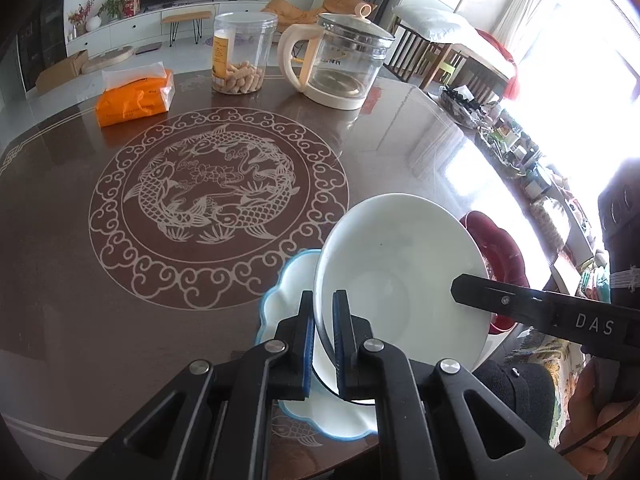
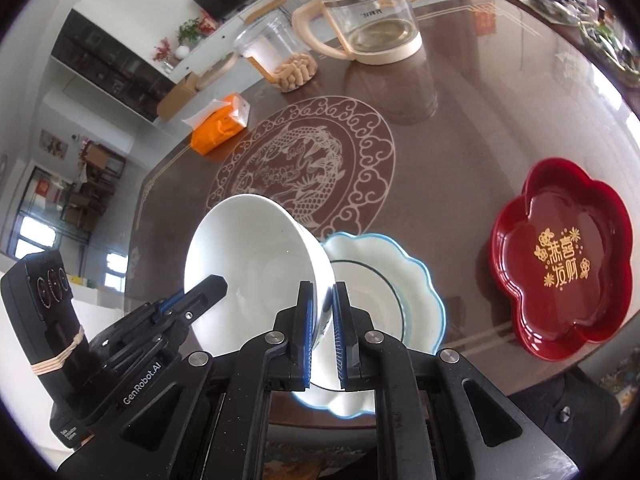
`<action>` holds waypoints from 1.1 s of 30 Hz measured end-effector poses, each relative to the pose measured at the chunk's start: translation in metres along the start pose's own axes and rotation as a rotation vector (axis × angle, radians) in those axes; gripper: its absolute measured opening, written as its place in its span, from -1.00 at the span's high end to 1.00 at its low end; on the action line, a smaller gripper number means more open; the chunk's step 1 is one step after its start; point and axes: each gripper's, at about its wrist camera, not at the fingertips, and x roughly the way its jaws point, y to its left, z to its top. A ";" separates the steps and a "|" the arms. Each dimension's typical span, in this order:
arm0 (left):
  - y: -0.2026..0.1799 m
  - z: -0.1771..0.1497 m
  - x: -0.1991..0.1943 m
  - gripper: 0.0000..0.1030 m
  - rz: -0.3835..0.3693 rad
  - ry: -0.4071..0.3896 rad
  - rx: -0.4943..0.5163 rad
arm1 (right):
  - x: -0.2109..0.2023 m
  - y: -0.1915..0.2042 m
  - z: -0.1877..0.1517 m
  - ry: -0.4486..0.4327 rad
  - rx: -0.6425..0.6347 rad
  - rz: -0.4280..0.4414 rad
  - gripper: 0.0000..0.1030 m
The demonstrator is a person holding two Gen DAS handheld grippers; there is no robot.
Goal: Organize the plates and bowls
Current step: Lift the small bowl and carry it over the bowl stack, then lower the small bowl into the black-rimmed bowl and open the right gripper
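The left tongs [image 1: 323, 344] are clamped on the near rim of a plain white ceramic bowl [image 1: 400, 268], their blue pads pressed on either side of its wall. The right tongs [image 2: 323, 336] pinch the opposite rim of the same bowl, so both tongs hold it tilted and raised off the desk [image 1: 80, 280], its opening turned sideways. Directly under and just behind the bowl lies a white scalloped plate with a blue edge [image 2: 400, 272], flat on the glossy brown desk. To the right of that plate, clearly apart from it, sits a dark red flower-shaped lacquer tray with gold characters [image 2: 560, 264]. Beyond the plates, a pale ring of fish and cloud ornament [image 1: 216, 208] marks the desk's centre. Farther back stand an orange tissue pack [image 1: 136, 98], a clear plastic jar holding peanuts [image 1: 243, 54], and a glass kettle with a cream handle and base [image 1: 340, 64].
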 end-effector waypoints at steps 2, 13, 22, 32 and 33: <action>-0.004 -0.008 0.009 0.86 0.006 0.013 -0.003 | 0.006 -0.013 -0.008 0.004 0.021 -0.009 0.77; -0.014 -0.022 0.028 0.86 0.070 0.020 0.038 | 0.032 -0.037 -0.028 -0.008 0.041 -0.051 0.79; -0.020 -0.029 0.029 0.85 0.108 -0.004 0.092 | 0.032 -0.025 -0.037 -0.059 -0.049 -0.124 0.80; -0.016 -0.026 0.027 0.83 0.087 0.004 0.092 | 0.030 -0.029 -0.042 -0.092 -0.062 -0.114 0.86; -0.015 -0.025 0.026 0.83 0.083 0.001 0.091 | 0.030 -0.029 -0.041 -0.092 -0.060 -0.110 0.87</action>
